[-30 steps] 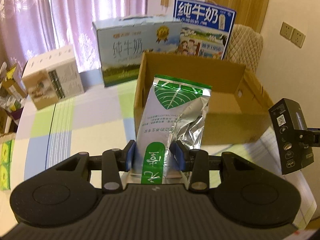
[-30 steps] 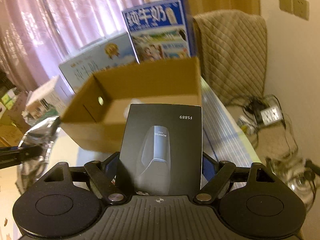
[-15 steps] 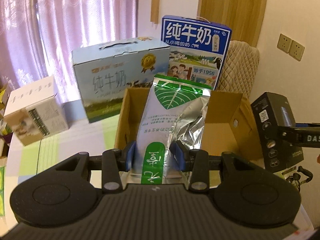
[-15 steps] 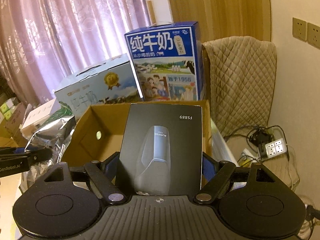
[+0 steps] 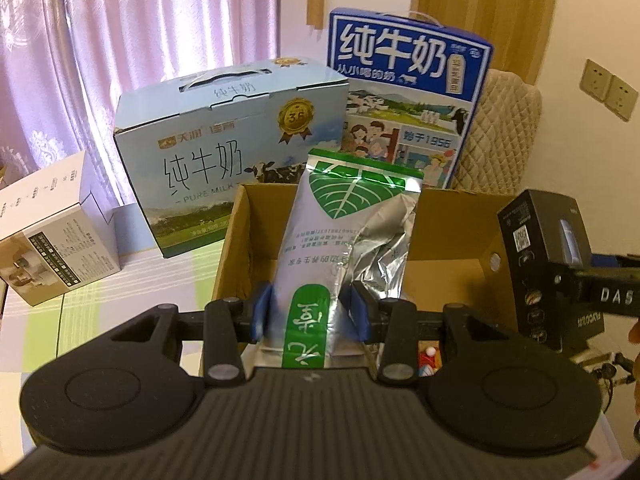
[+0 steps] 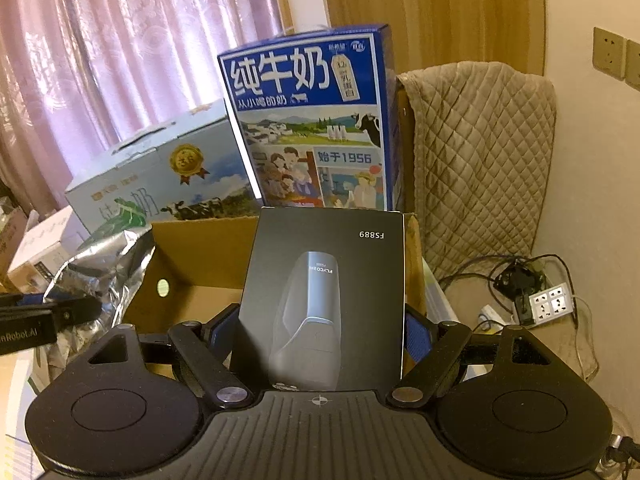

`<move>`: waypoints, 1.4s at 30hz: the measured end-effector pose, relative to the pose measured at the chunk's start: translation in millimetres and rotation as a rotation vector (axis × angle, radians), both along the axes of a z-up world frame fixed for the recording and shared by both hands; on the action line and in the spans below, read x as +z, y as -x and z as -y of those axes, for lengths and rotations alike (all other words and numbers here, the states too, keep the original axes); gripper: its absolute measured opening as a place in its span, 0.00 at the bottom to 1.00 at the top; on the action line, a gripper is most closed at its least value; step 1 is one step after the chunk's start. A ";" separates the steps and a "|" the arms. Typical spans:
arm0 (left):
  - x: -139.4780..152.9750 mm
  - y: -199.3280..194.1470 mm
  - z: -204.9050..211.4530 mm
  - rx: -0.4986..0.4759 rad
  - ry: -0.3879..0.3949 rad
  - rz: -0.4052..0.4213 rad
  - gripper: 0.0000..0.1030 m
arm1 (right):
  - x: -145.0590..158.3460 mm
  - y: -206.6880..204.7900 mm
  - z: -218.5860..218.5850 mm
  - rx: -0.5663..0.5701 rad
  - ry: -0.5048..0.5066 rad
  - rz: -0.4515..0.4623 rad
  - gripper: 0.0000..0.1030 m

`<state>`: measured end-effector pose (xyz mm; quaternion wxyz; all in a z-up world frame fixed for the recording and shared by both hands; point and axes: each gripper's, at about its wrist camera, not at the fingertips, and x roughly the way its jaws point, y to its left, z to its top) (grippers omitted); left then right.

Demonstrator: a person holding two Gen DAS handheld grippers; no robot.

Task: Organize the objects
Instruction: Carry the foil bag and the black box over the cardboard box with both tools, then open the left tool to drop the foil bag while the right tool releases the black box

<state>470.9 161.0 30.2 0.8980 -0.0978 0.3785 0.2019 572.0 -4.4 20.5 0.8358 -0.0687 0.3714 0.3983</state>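
Both tongs have carried their loads forward until the carton (image 5: 448, 240) sits directly under and ahead of them, where a second ago it lay further off on the counter (image 5: 132, 280); two milk cases (image 5: 224, 168) stand just beyond it; the left tongs (image 5: 308, 312) are clenched on a foil pouch (image 5: 340, 240), held upright above the carton's near-left part; the right tongs (image 6: 320, 340) grasp a black box (image 6: 328, 292) by its side edges, over the carton's right end. Judged from here, the crumpled pouch could slump or catch the near wall on release, since it is gripped only at its base; the two loads hang close together and could knock if lowered at once.
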 end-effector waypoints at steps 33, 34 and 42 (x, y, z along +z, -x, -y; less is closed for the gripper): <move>-58.5 -56.4 -4.6 0.042 0.023 -0.130 0.56 | -49.1 -20.3 -34.3 0.012 0.104 -0.033 0.76; -58.5 -55.5 -5.5 0.042 0.027 -0.130 0.57 | -49.1 -20.5 -34.6 0.012 0.106 -0.032 0.76; -55.5 -52.1 -5.7 0.036 0.023 -0.122 0.60 | -49.2 -22.9 -34.8 -0.005 0.110 -0.030 0.77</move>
